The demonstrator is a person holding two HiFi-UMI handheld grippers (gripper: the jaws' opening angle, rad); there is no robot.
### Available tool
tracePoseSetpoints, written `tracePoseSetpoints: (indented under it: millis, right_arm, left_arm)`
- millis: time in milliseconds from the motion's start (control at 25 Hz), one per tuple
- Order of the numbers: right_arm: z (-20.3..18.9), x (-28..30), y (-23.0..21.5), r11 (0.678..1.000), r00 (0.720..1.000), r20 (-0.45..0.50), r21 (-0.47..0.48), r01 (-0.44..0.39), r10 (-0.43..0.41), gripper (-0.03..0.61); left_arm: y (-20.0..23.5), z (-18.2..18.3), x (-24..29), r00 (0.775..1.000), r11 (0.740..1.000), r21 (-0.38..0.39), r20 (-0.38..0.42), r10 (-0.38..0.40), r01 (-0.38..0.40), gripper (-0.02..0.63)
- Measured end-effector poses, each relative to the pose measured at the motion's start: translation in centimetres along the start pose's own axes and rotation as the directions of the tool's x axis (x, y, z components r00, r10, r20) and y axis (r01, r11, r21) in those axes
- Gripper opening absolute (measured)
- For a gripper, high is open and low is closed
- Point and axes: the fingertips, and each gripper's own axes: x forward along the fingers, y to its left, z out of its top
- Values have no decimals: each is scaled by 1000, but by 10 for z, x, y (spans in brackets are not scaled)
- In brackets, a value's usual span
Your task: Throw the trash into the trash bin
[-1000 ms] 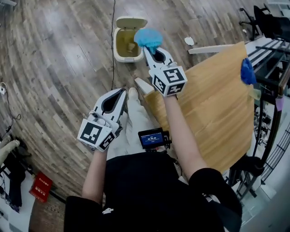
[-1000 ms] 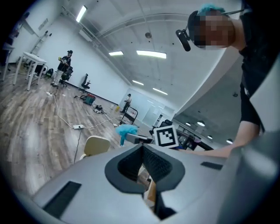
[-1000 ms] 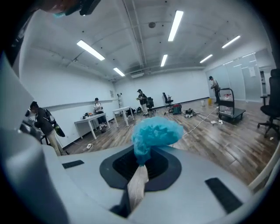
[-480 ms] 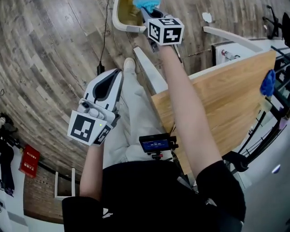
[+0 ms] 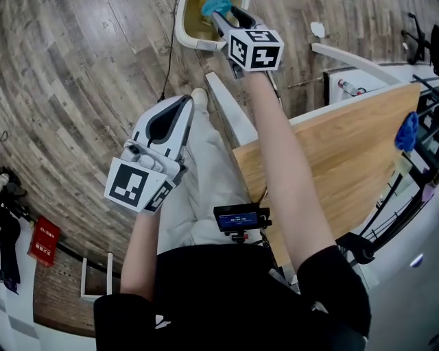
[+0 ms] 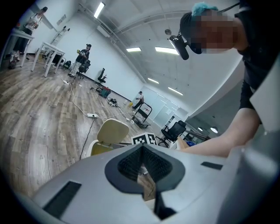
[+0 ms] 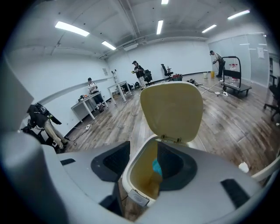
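Note:
The cream trash bin (image 5: 194,31) stands on the floor with its lid (image 7: 173,109) swung up. My right gripper (image 5: 225,15) hangs over the bin's mouth. Its jaws have just been opening, and they stand apart with nothing pressed between the pads. In the right gripper view, the blue crumpled trash (image 7: 156,166) shows down inside the bin, close to the right pad (image 7: 177,166). In the head view, the blue trash (image 5: 216,7) sits at the tips over the opening. My left gripper (image 5: 184,104) is shut and empty beside the person's leg.
A wooden table (image 5: 343,151) fills the right, with another blue wad (image 5: 407,131) at its far edge. A black cable (image 5: 167,62) runs along the floor by the bin. A white scrap (image 5: 316,29) lies on the floor, a red box (image 5: 42,240) at left.
My right gripper came down with the blue trash to the bin's mouth, then its jaws parted and the trash left the pads. My left gripper sank lower by the leg.

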Motion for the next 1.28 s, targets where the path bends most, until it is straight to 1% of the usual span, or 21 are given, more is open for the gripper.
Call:
tracePoseSetpoints:
  millis: [240, 400, 480, 520, 560, 640, 720, 800, 920, 1000, 1080, 1160, 1280]
  right_arm:
    - [1, -4, -3, 1000, 1000, -3, 6, -3, 3, 173]
    - [11, -12, 4, 1000, 999, 30, -6, -25, 25, 165]
    - [24, -25, 10, 999, 997, 67, -22, -36, 37, 89]
    - [36, -33, 15, 998, 994, 96, -43, -41, 45, 46]
    - [48, -42, 21, 996, 991, 125, -76, -47, 56, 18]
    - [70, -69, 39, 986, 981, 174, -156, -63, 90, 1]
    - [93, -104, 61, 972, 965, 227, -223, -79, 131, -2]
    - [119, -146, 86, 961, 942, 294, -266, -80, 160, -2]
    - [157, -217, 127, 951, 898, 394, -298, -78, 198, -2]
    - [175, -264, 160, 945, 866, 442, -314, -95, 234, -2]
    - [185, -309, 189, 941, 840, 480, -325, -98, 253, -2]
    - [189, -348, 210, 944, 823, 513, -318, -83, 245, -2]
    - [192, -387, 233, 952, 798, 555, -296, -74, 234, -2]
  left_arm:
    - [-3, 2, 0, 1000, 1000, 6, 6, 0, 0, -2]
    - [-1, -1, -3, 1000, 1000, 12, 10, 12, -12, -2]
    - [-4, 3, -2, 1000, 1000, 23, 15, 8, -9, -2]
    - [-6, 8, -1, 1000, 999, 35, 17, 3, -4, -2]
    - [-8, 13, 0, 1000, 999, 51, 20, -3, 2, -2]
    - [-17, 26, 0, 999, 996, 83, 28, -18, 16, -2]
    - [-30, 42, -3, 998, 993, 113, 44, -34, 29, -2]
    - [-45, 61, -9, 997, 989, 144, 63, -50, 41, -2]
    - [-73, 90, -23, 993, 980, 191, 92, -77, 59, -2]
    - [-95, 106, -38, 989, 971, 228, 112, -101, 73, -2]
    - [-121, 119, -56, 983, 959, 268, 126, -132, 95, -2]
    - [-145, 128, -75, 979, 946, 302, 130, -160, 115, -2]
    - [-169, 136, -101, 973, 930, 344, 134, -189, 133, -2]
